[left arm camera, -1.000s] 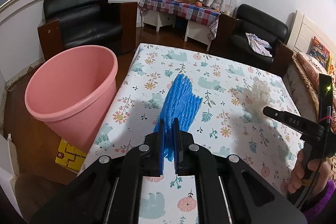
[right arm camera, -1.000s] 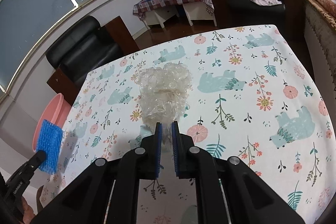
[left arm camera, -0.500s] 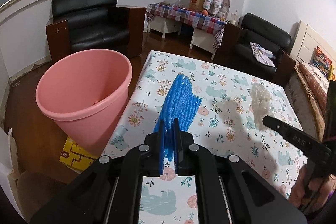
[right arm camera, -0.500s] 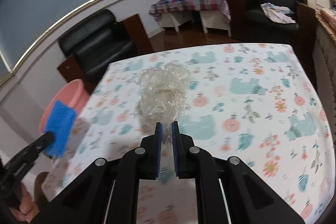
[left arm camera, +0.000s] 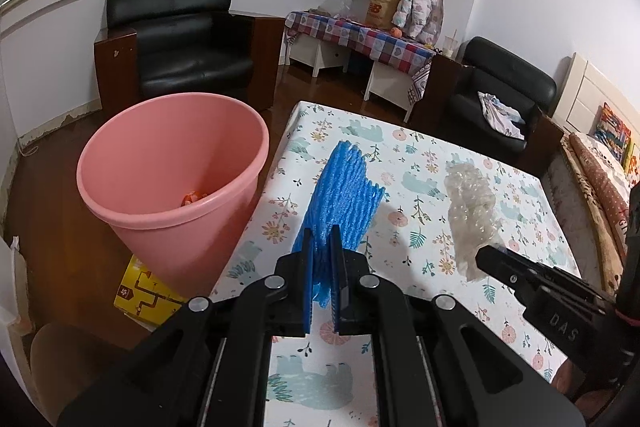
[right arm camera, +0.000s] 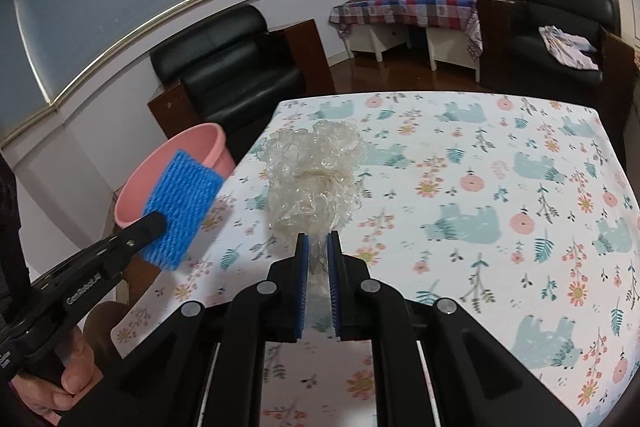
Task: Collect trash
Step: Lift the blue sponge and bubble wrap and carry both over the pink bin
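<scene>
The left hand-held gripper (left arm camera: 322,247) pinches the light, squashy blue foam net (left arm camera: 344,195) by its lower edge; the right hand-held gripper (right arm camera: 318,251) pinches the crinkly clear plastic wad (right arm camera: 316,183) likewise, near the desk's (right arm camera: 520,267) left edge and the pink bin (left arm camera: 168,179).

Pink bin (left arm camera: 172,183): left of frame, mouth open upward, one small orange item at the bottom. Table (left arm camera: 424,163): floral cloth bare across centre and right. Blue foam net (left arm camera: 340,203), held in the left gripper (left arm camera: 322,247), stands over the table's left edge beside the bin's rim. Yellow box (left arm camera: 140,295) lies on the floor at the bin's base. Black armchair (left arm camera: 180,39) stands behind the bin, upper left.
</scene>
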{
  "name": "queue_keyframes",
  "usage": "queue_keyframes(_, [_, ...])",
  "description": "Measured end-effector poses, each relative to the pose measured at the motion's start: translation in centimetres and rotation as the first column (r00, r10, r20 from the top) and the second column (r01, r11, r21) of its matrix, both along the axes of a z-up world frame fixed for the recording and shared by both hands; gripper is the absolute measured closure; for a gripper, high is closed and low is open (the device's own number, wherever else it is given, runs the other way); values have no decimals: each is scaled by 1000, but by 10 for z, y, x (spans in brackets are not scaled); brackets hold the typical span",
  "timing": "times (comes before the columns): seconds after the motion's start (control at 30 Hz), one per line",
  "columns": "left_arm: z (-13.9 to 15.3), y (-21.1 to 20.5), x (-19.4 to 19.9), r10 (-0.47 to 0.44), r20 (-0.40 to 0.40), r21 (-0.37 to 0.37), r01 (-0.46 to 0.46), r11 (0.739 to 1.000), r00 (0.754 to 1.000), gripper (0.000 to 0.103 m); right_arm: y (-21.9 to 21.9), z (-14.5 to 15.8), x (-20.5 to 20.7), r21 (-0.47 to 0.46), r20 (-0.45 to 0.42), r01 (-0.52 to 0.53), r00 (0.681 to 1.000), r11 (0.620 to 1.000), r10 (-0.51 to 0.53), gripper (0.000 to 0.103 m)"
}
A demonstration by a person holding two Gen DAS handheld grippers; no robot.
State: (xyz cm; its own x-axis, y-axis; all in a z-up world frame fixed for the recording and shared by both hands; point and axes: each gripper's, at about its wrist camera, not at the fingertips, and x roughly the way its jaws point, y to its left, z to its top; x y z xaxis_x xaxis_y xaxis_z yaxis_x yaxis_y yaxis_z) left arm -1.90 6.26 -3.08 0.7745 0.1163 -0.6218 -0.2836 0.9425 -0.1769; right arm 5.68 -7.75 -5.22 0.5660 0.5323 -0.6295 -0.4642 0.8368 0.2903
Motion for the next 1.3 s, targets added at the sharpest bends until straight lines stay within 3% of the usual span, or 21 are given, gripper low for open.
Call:
queue_keyframes(0.7, [14, 52, -17, 101, 89, -12, -100, 995, 991, 97, 74, 29, -3, -14, 61, -88, 994, 996, 88, 93])
queue_keyframes(1.3, [23, 132, -13, 268, 112, -12, -268, 963, 957, 97, 168, 40, 17, -25, 42, -213, 976, 977, 213, 93])
